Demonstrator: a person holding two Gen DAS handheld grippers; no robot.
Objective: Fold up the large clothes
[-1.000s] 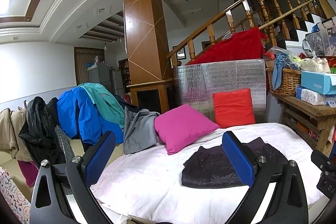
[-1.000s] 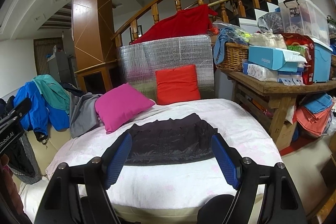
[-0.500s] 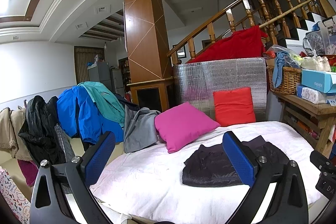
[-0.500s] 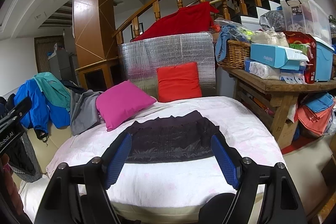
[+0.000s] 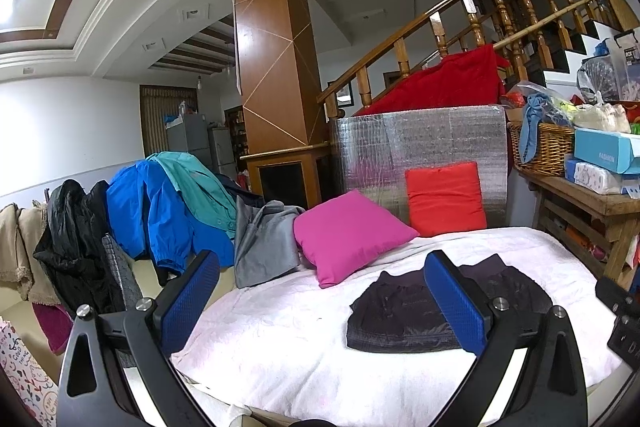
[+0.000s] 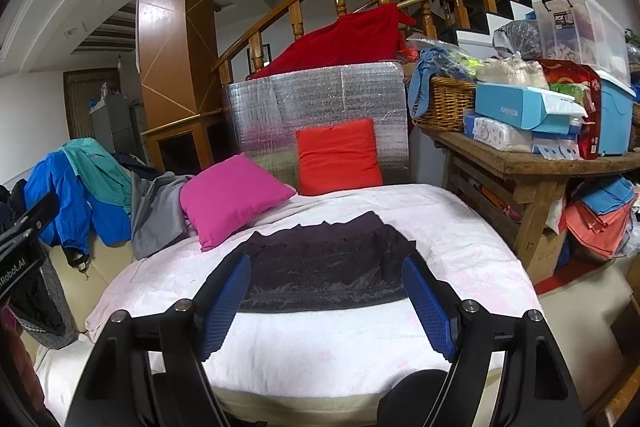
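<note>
A dark folded garment (image 5: 404, 315) lies flat on the white-covered bed (image 5: 288, 339); it also shows in the right wrist view (image 6: 324, 271). My left gripper (image 5: 320, 303) is open and empty, held above the bed's near edge, left of the garment. My right gripper (image 6: 326, 307) is open and empty, held above the bed just in front of the garment. Neither touches it. A pile of jackets, blue (image 5: 160, 215), teal, grey and black, hangs at the left.
A pink cushion (image 5: 348, 231) and a red cushion (image 5: 444, 199) lean at the bed's head against a silver panel (image 6: 320, 107). A wooden table (image 6: 540, 171) with boxes and a basket stands at the right. A wooden pillar and stair rail stand behind.
Both grippers have drifted slightly; the view has shifted a little lower. The garment lies as before and both grippers stay open.
</note>
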